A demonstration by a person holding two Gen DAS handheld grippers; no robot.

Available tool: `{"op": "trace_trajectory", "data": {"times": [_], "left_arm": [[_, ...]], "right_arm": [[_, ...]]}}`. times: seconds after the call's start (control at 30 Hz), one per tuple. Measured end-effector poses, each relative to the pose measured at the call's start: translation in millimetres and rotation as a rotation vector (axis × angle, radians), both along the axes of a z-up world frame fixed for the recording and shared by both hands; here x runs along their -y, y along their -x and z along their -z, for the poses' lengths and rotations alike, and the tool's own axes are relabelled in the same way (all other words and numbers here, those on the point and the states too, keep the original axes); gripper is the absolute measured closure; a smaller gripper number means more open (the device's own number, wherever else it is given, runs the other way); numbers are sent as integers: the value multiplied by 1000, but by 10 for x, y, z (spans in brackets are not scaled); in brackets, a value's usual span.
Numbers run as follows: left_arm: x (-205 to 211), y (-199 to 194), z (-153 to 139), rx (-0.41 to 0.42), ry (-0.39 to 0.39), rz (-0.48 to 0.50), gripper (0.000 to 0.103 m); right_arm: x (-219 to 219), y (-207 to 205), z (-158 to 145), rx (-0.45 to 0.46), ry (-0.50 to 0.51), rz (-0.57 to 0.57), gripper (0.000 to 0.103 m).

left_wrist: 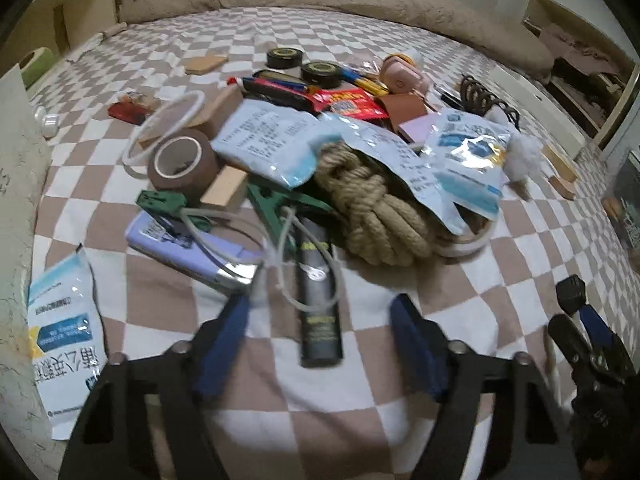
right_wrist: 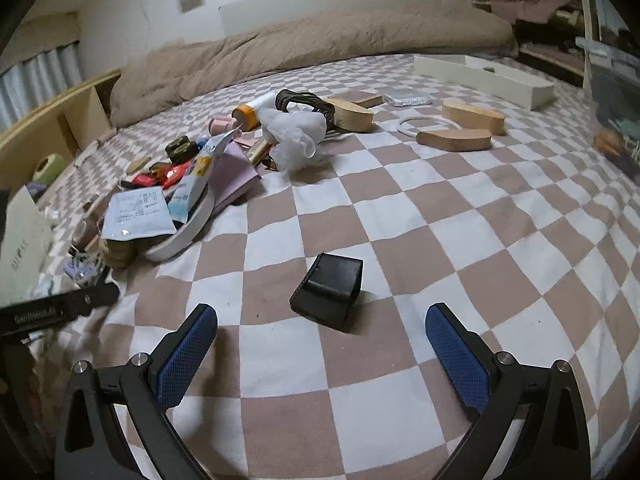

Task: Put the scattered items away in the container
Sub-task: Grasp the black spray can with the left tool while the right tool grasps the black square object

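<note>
Left tool [left_wrist: 320, 320] stands part-open astride a dark tube [left_wrist: 320, 300], lower centre, pads clear. Right tool [right_wrist: 320, 344] gapes wide before a black pouch [right_wrist: 328, 294] on the checked bed [right_wrist: 440, 220]. White tray [right_wrist: 480, 74] upper right.

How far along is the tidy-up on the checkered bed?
Done: nothing visibly; the white tray far across the bed holds at most one small dark thing. In hand: nothing gripped. The left gripper straddles the dark tube, its pads off it; the right gripper is open just short of the black pouch. Left: the whole pile, including rope, brown tape and wooden blocks.
</note>
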State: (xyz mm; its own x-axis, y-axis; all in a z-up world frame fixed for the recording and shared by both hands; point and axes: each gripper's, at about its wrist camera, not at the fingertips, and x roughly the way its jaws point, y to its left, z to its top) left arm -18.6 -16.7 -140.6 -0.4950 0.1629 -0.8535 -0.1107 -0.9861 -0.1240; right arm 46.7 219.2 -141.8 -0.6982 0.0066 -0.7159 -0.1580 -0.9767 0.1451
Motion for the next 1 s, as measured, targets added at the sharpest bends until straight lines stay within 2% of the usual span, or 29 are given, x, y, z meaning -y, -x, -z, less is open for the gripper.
{"op": "trace_trajectory", "data": {"times": [0.07,0.2,0.43,0.5,0.6,0.63,0.7,0.77,0.87,0.93,1.0], "left_arm": [[22,7,-1,-7,1,-6,45],[-16,-10,-12,-29,21,12,55],[-164,-99,-22,-73,79,79,79],[-176,-127,-31,-82,81,86,81],[-202,-179,-41,-90,90,99,82],[-206,-201,-49,-90,87,104,83],[-214,-243,-61,-87,74,112,83],[-232,-303,-78,-80,46,123,83],[-301,-426,-87,-68,20,147,83],[-350,-503,-96,-66,22,155,83],[-370,-570,-93,-60,10,151,83]], "right_arm": [[10,6,2,-3,-8,3,0],[1,-11,3,-24,2,8,0],[-29,-56,11,-62,37,11,10],[-4,-61,6,-64,28,6,15],[28,-65,6,-70,21,-13,29],[33,-65,8,-72,25,-21,37],[24,-70,12,-74,40,-32,41],[12,-69,17,-74,57,-38,53],[17,-66,23,-68,77,-55,63],[36,-64,26,-63,81,-68,69],[65,-67,21,-60,83,-86,69]]}}
